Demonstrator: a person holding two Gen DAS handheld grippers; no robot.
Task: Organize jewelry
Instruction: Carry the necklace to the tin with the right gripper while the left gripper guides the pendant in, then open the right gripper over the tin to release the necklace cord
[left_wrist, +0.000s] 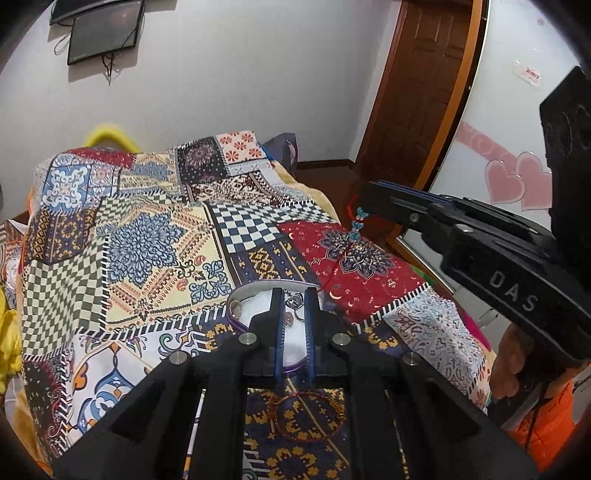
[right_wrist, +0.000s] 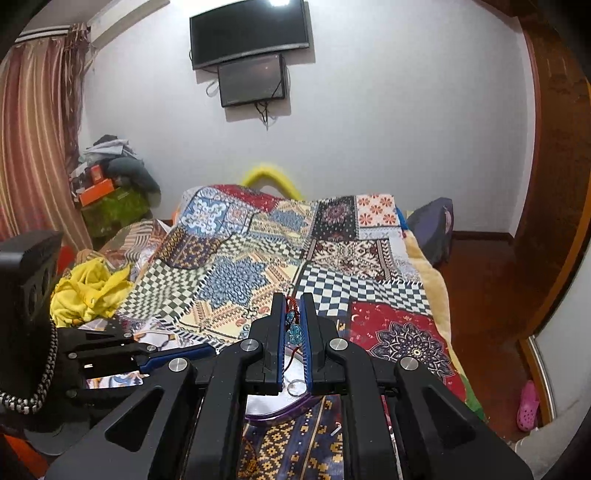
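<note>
A round purple-rimmed jewelry box (left_wrist: 240, 295) with a white lining lies open on the patchwork bedspread; small silver pieces (left_wrist: 293, 301) rest inside it. My left gripper (left_wrist: 294, 295) hovers over the box with a narrow gap between its jaws, empty. My right gripper (right_wrist: 294, 306) is shut on a red cord necklace with turquoise beads (right_wrist: 293, 325), held above the box (right_wrist: 280, 413). From the left wrist view the necklace (left_wrist: 357, 225) dangles from the right gripper (left_wrist: 365, 199). A red string bracelet (left_wrist: 306, 415) lies on the spread below my left gripper.
The patchwork bedspread (left_wrist: 147, 240) covers the bed. Yellow cloth (right_wrist: 88, 288) lies at its left side. A silver ring (right_wrist: 295, 387) lies in the box and a small clasp (right_wrist: 336, 429) on the spread nearby. A wooden door (left_wrist: 417, 85) stands at the right.
</note>
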